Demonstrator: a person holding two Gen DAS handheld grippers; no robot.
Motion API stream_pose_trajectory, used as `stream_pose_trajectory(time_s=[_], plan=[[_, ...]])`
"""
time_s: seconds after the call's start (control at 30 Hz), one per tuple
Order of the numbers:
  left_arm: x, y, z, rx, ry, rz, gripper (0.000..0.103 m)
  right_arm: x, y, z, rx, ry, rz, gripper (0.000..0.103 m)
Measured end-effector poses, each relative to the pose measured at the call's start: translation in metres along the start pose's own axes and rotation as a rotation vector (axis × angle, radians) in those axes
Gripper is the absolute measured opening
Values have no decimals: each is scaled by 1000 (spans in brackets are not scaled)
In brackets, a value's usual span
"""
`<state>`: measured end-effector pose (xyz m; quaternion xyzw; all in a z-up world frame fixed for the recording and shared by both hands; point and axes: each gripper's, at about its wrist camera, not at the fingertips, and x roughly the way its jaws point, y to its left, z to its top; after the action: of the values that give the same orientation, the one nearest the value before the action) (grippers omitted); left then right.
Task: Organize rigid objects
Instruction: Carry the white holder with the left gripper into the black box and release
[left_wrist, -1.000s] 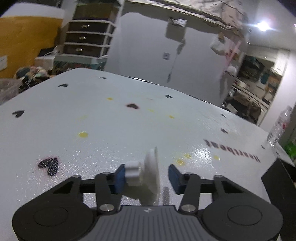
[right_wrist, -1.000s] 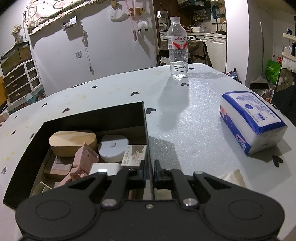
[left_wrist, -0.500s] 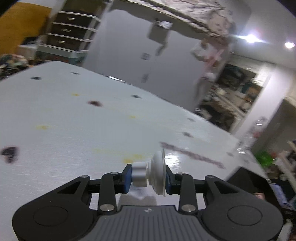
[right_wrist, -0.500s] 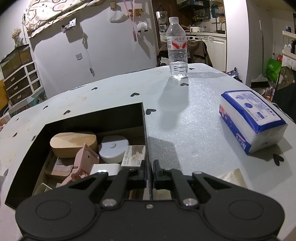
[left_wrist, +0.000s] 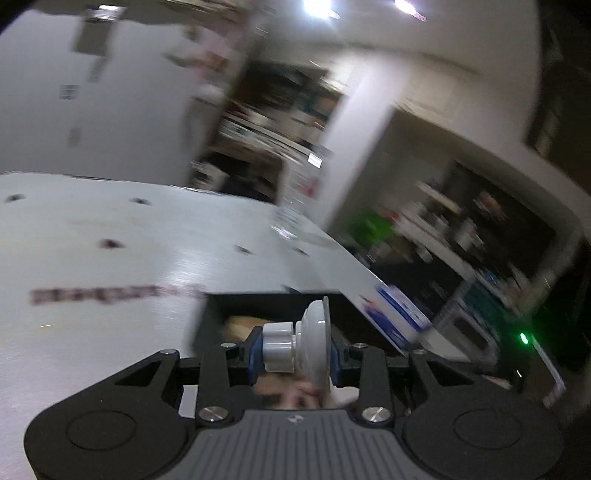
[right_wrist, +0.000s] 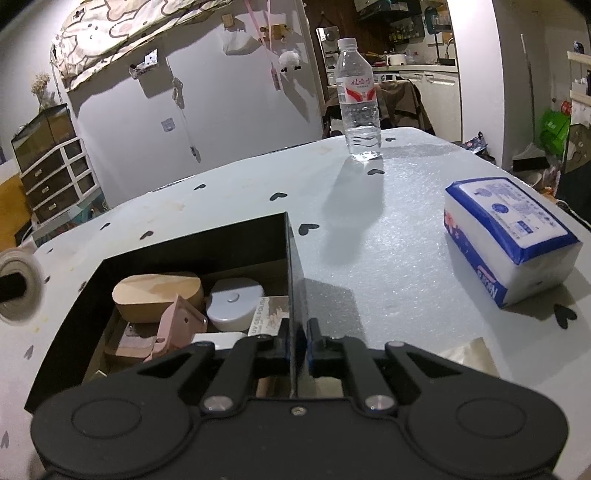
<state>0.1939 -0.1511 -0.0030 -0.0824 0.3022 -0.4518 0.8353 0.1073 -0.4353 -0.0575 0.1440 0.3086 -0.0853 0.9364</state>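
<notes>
My left gripper (left_wrist: 295, 352) is shut on a white suction cup with a grey knob (left_wrist: 312, 341), its blue pads pressing on both ends. It hangs in the air just before the open black box (left_wrist: 207, 317); this view is blurred. In the right wrist view the same suction cup (right_wrist: 18, 284) shows at the far left edge, beside the black box (right_wrist: 192, 243). My right gripper (right_wrist: 297, 339) is shut on the box's thin right wall. Inside lie a wooden oval case (right_wrist: 159, 295), a white round puck (right_wrist: 234, 302), a pink clip-like piece (right_wrist: 177, 325) and a small printed carton (right_wrist: 264, 317).
A water bottle (right_wrist: 360, 110) stands at the far side of the pale heart-printed table (right_wrist: 369, 229). A blue and white tissue pack (right_wrist: 506, 236) lies to the right of the box. Drawers and clutter stand past the table's left edge.
The left gripper's jaws closed onto the suction cup, then it rose and swung right until the black box came into its view. The cup now shows in the right wrist view. The right gripper stayed put.
</notes>
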Motion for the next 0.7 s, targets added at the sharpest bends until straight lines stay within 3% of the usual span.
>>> stream_pose_trajectory(time_s=[0.2, 0.37, 0.7], plan=[[42, -27, -6, 130, 161, -94, 35, 1, -7, 1, 23, 7, 39, 10], [69, -38, -7, 277, 301, -102, 35, 1, -7, 1, 17, 7, 46, 11], [108, -67, -7, 554, 440, -164, 35, 1, -7, 2, 5, 10, 42, 10]])
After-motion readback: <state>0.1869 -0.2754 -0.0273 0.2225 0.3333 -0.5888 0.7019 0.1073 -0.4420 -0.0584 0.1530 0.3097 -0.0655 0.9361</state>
